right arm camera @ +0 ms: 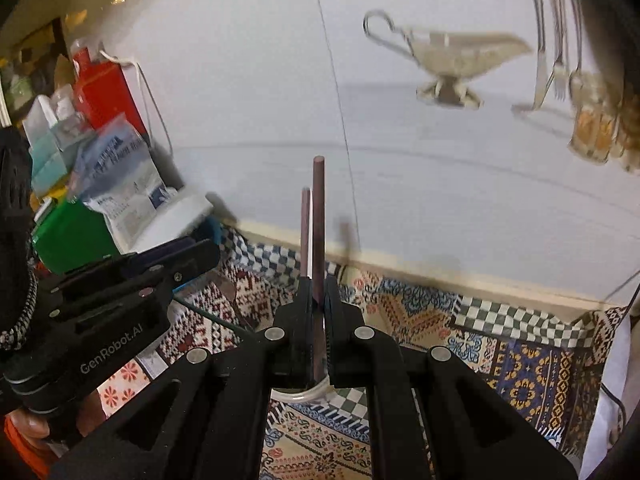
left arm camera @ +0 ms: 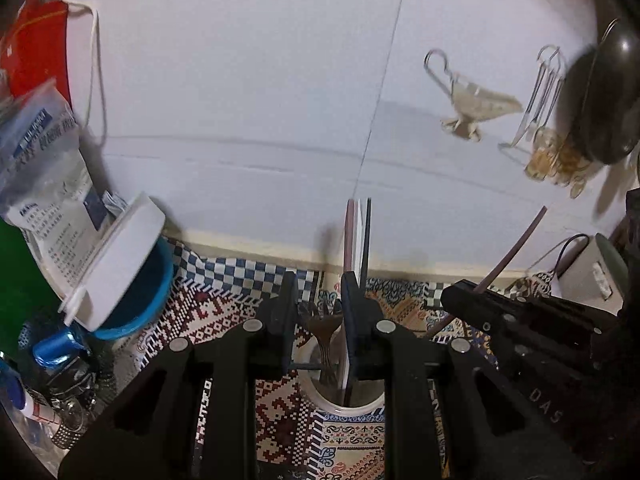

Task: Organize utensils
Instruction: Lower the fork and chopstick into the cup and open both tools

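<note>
Right tongs (right arm camera: 318, 282) first: from their own camera they're pinched tight on two pinkish chopsticks (right arm camera: 319, 220), a thick one and a thinner one just beside it, both sticking straight up past the tips. Under the jaws I can just catch the white rim of a cup (right arm camera: 316, 390).

Left tongs (left arm camera: 320, 280) are set narrow. Three flat handles (left arm camera: 358, 236), pink, white and dark, lie against one finger, with a gap on the other side. I honestly can't tell whether they're gripped. The left camera looks right down into the cup, and there's a brown fork (left arm camera: 326, 332) standing inside, which the right view doesn't give me. It also only shows one chopstick in the right tongs, not two.

Further out, on the patterned cloth (left arm camera: 280, 408), there's one blue mug (left arm camera: 140, 308). Back on the white surface I count one gravy boat (right arm camera: 460, 52) and one rack of hanging cutlery (right arm camera: 556, 40).
</note>
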`<state>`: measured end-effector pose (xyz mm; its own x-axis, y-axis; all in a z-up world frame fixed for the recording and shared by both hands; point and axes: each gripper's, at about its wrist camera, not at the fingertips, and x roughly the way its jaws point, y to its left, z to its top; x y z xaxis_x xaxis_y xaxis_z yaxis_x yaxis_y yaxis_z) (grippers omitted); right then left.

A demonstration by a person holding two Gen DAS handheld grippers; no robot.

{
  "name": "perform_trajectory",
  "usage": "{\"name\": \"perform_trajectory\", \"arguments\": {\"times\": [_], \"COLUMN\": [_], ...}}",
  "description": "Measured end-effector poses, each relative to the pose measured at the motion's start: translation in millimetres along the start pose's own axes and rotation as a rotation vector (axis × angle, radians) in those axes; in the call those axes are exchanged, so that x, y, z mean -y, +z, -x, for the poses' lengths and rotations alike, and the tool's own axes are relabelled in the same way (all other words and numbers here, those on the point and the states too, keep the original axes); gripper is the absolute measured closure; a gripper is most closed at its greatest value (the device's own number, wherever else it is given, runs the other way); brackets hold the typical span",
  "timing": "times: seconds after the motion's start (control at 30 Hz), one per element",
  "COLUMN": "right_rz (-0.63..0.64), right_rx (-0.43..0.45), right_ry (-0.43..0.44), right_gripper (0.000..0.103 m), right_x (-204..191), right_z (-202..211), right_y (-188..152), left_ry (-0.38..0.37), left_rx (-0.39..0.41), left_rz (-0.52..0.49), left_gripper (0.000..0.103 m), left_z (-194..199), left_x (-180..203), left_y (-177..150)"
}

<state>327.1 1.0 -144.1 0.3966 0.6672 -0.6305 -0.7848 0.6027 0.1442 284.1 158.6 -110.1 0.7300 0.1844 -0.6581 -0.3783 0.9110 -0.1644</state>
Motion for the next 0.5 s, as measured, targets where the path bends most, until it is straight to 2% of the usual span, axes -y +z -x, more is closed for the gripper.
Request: {"name": "perform_trajectory", "arguments": {"times": [0.3,0.5], "right_rz": [-0.028,-0.028], "right_rx": [-0.084,-0.102], "right_ry": [-0.005,-0.012], "right_gripper": [0.098,0.098], "right_x": [8,8], "right_z": [-20,-22], "right_y": [-7,-9], "left_ry": [0.010,0.011], "left_rx": [-0.074,-0.103], "left_rz": [-0.015,-0.011], "left_gripper": [0.082,0.082], "left_z": [-27,-35], "left_x": [-2,-3], "left_y": [-13,-20]}}
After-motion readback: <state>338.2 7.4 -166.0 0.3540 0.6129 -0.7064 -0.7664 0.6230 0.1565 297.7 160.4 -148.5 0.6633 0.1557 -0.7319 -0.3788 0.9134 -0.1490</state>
